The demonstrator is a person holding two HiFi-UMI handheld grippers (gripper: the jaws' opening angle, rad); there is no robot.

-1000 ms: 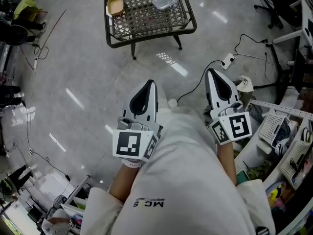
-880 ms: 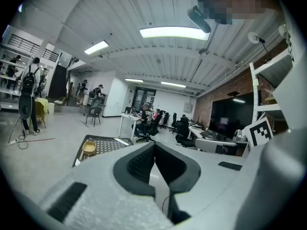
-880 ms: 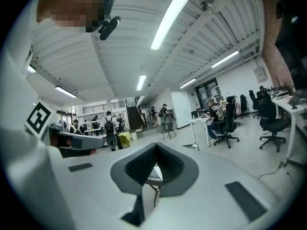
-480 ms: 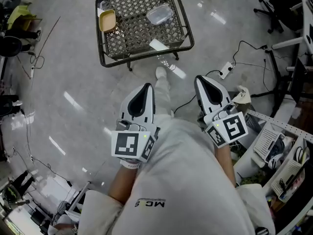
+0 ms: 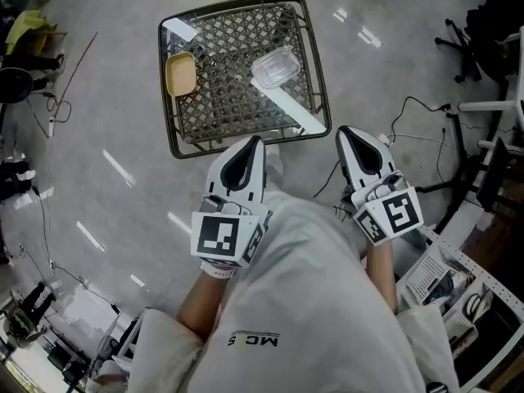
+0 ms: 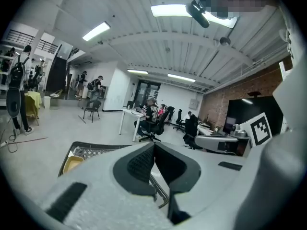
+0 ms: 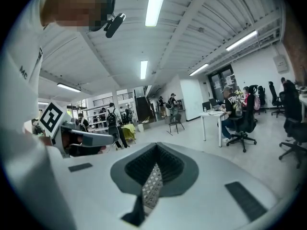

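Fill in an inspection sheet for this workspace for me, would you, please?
Surface: low metal mesh table on a glossy grey floor.
Job's things: tan container and clear container on the mesh, apart.
Clutter: white baskets at lower right.
Grippers: left gripper and right gripper both shut, empty, by the table's near rim.
Cables: black cable on the floor, right.
Surroundings: office chair; open office.
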